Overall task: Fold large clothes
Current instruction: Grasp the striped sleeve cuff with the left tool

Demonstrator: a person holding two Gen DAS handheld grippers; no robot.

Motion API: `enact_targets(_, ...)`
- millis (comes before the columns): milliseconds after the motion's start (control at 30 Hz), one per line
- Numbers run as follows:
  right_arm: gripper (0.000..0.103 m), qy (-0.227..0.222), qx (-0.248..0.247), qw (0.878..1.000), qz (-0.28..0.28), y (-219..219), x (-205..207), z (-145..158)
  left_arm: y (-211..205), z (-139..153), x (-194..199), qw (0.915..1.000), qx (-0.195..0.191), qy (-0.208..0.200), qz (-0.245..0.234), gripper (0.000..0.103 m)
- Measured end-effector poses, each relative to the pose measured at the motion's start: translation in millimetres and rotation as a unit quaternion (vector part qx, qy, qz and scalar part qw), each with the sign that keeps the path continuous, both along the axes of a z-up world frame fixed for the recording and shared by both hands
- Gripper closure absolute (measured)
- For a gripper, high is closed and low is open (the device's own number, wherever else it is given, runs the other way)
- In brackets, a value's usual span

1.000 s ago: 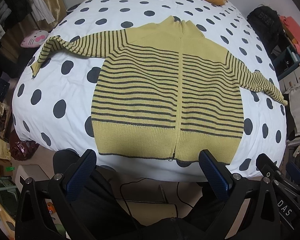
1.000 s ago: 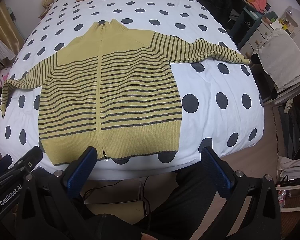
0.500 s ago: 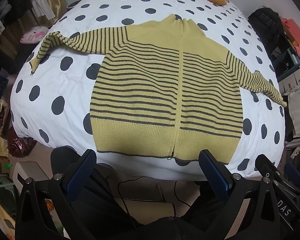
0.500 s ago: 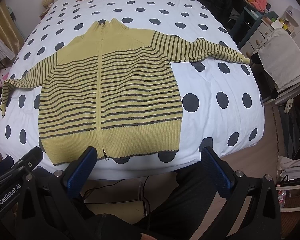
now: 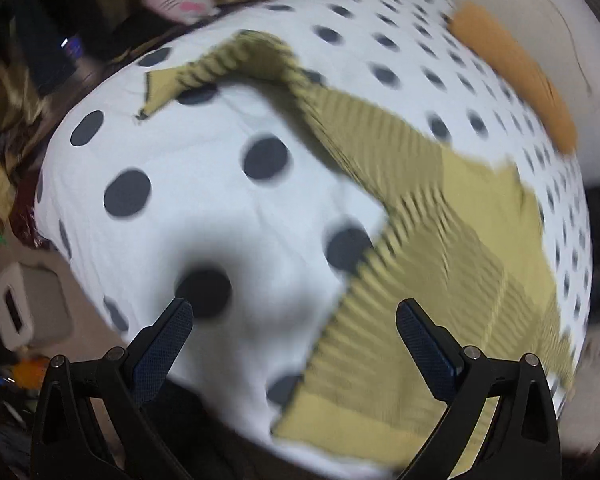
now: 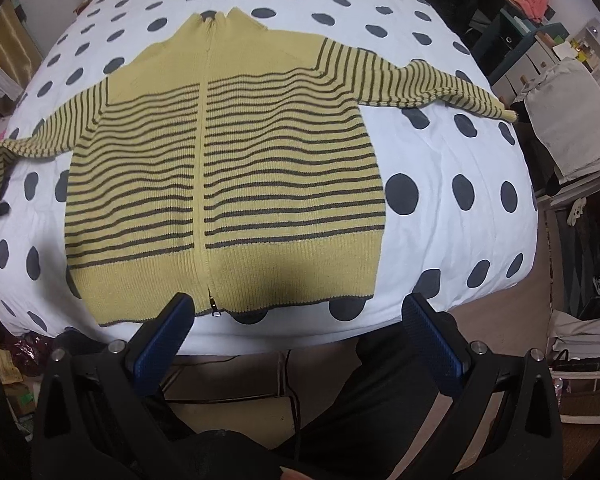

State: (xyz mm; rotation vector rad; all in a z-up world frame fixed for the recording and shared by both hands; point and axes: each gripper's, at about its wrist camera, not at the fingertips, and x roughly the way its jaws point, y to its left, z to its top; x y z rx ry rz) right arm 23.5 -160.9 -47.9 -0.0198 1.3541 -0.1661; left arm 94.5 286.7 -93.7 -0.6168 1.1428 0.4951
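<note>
A yellow zip-up sweater point(image 6: 240, 168) with dark stripes lies flat and face up on the polka-dot bed point(image 6: 440, 152), both sleeves spread out. My right gripper point(image 6: 296, 326) hovers open just off the bed's near edge, in front of the hem and the zipper pull point(image 6: 214, 304). The left wrist view is blurred by motion: my left gripper point(image 5: 296, 330) is open above the sheet point(image 5: 204, 184), left of the sweater point(image 5: 440, 248). The left sleeve point(image 5: 240, 56) stretches away toward the far left edge of the bed. Neither gripper holds anything.
An orange pillow point(image 5: 516, 76) lies at the head of the bed. Shelves, boxes and a white cloth point(image 6: 564, 120) crowd the right side. A pink cat cushion point(image 5: 180, 0) and clutter sit at the left. A person's dark-clad legs point(image 6: 380, 392) are below the right gripper.
My left gripper has swung quickly to the left and closer to the bed, now facing the left sleeve. My right gripper has moved in a little toward the hem. The sweater has not moved.
</note>
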Motion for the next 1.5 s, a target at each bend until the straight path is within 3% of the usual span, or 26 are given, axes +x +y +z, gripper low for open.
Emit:
enact_targets(100,0.000,0.019,-0.012,1.000,0.010,18.8,12.9,-15.4,76.7,-15.6,21.9,0.9957,-0.047,-0.061,0.052,0.002)
enact_targets(200,0.000,0.044,-0.026,0.998,0.029,44.1,28.3,-33.4,138.1,-37.1,36.3,0.9810,-0.114,-0.124,0.096,0.002)
enact_targets(333,0.000,0.059,-0.034,0.996,0.060,75.7,43.9,-50.3,195.9,-64.8,46.8,0.9649,-0.139,-0.158,0.157,0.003)
enact_targets(367,0.000,0.061,-0.035,0.995,0.069,84.0,47.2,-54.1,206.1,-71.3,49.4,0.9607,-0.145,-0.166,0.169,0.014)
enact_targets(433,0.000,0.065,-0.037,0.994,0.084,98.5,52.4,-60.7,225.4,-82.6,57.7,0.9554,-0.159,-0.176,0.177,0.044)
enact_targets(467,0.000,0.067,-0.037,0.993,0.091,104.8,54.8,-63.6,233.3,-88.9,62.2,0.9527,-0.172,-0.176,0.178,0.082)
enact_targets(500,0.000,0.069,-0.037,0.992,0.099,111.3,56.8,-67.0,239.9,-96.9,64.4,0.9478,-0.192,-0.178,0.182,0.103)
enact_targets(600,0.000,0.075,-0.040,0.990,0.111,121.3,61.8,-74.0,245.3,-109.2,63.5,0.9269,-0.235,-0.197,0.217,0.103)
enact_targets(733,0.000,0.081,-0.041,0.989,0.113,123.8,67.5,-81.5,233.7,-99.3,41.3,0.8971,-0.246,-0.259,0.260,0.097)
enact_targets(767,0.000,0.082,-0.042,0.989,0.113,123.7,68.5,-83.2,232.6,-96.7,36.5,0.8874,-0.247,-0.275,0.275,0.085)
enact_targets(800,0.000,0.084,-0.043,0.989,0.111,123.5,69.8,-84.8,232.1,-95.7,33.9,0.8782,-0.248,-0.286,0.292,0.061)
enact_targets(867,0.000,0.087,-0.044,0.989,0.111,123.4,71.8,-88.4,238.7,-97.5,37.7,0.8745,-0.238,-0.280,0.317,0.032)
enact_targets(1000,0.000,0.090,-0.039,0.989,0.112,121.9,71.6,-90.3,253.3,-116.0,48.6,0.8631,-0.262,-0.259,0.345,0.029)
enact_targets(1033,0.000,0.091,-0.038,0.989,0.112,121.4,71.6,-90.7,256.6,-123.1,51.4,0.8638,-0.266,-0.253,0.345,0.029)
enact_targets(1067,0.000,0.092,-0.038,0.989,0.111,120.9,71.9,-91.5,261.3,-132.4,58.2,0.8715,-0.262,-0.235,0.342,0.041)
enact_targets(1100,0.000,0.093,-0.038,0.989,0.110,120.1,72.5,-92.6,264.5,-140.0,61.2,0.8786,-0.256,-0.212,0.343,0.082)
enact_targets(1133,0.000,0.094,-0.037,0.989,0.109,119.2,72.8,-93.3,267.6,-148.0,62.3,0.8863,-0.252,-0.184,0.342,0.096)
enact_targets(1167,0.000,0.094,-0.036,0.989,0.107,118.2,73.2,-93.3,269.4,-153.3,59.6,0.8868,-0.247,-0.169,0.353,0.096)
enact_targets(1200,0.000,0.092,-0.034,0.989,0.106,116.9,73.1,-92.2,269.9,-150.8,54.3,0.8834,-0.243,-0.180,0.358,0.096)
enact_targets(1233,0.000,0.089,-0.032,0.990,0.105,115.3,72.9,-90.4,268.5,-139.4,50.5,0.8885,-0.220,-0.195,0.352,0.096)
enact_targets(1300,0.000,0.079,-0.026,0.991,0.102,109.9,73.2,-86.3,261.0,-101.1,54.6,0.9169,-0.130,-0.207,0.316,0.097)
enact_targets(1333,0.000,0.071,-0.020,0.993,0.097,105.1,74.3,-83.6,253.3,-71.5,62.5,0.9315,-0.079,-0.224,0.275,0.097)
enact_targets(1367,0.000,0.062,-0.010,0.994,0.091,99.7,76.0,-81.3,244.9,-50.5,69.9,0.9386,-0.057,-0.239,0.242,0.096)
enact_targets(1433,0.000,0.048,0.010,0.995,0.085,89.9,79.7,-79.0,221.4,-7.1,91.2,0.9446,-0.036,-0.271,0.181,0.096)
enact_targets(1500,0.000,0.036,0.042,0.995,0.080,75.2,85.8,-79.7,186.5,27.3,115.0,0.9431,-0.050,-0.302,0.129,0.096)
